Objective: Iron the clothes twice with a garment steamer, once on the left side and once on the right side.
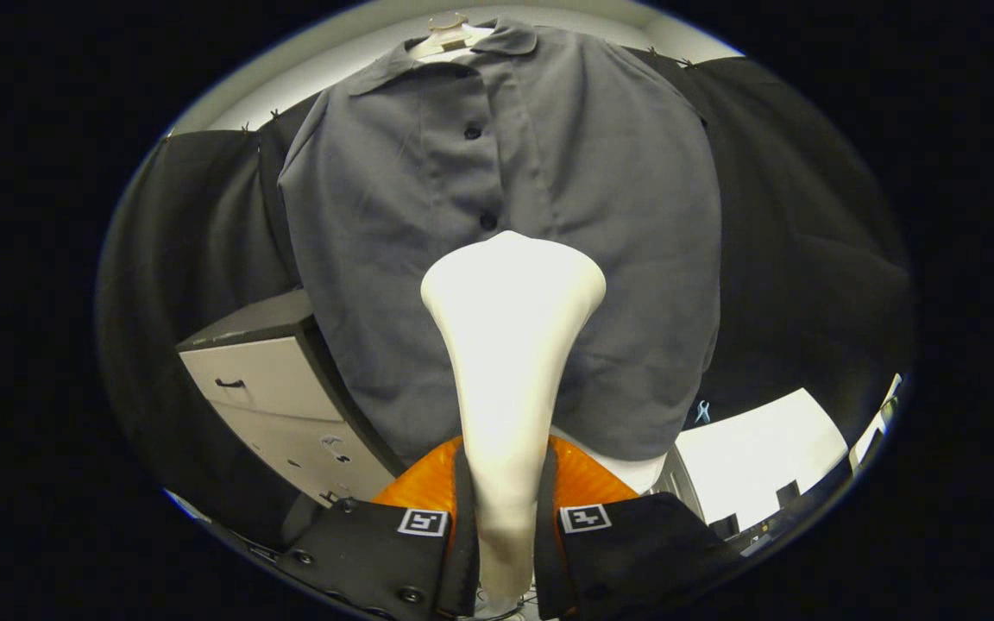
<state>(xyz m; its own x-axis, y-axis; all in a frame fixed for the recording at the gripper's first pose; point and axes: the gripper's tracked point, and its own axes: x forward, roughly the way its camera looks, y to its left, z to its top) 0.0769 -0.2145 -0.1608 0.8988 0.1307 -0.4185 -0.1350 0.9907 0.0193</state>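
A grey button-up shirt (600, 216) hangs on a pale mannequin torso, its collar at the top and dark buttons down the front. My gripper (504, 509) is shut on the handle of a white garment steamer (510, 345), both fingers pressing its narrow neck. The steamer's broad head rises ahead of the fingers and faces the shirt's middle, just below a button. I cannot tell whether the head touches the cloth.
A light cabinet (273, 388) with a dark top and drawer handles stands beside the shirt's left hem. Black cloth (808, 241) hangs behind the mannequin. A bright white surface (764, 448) lies below the shirt's right side.
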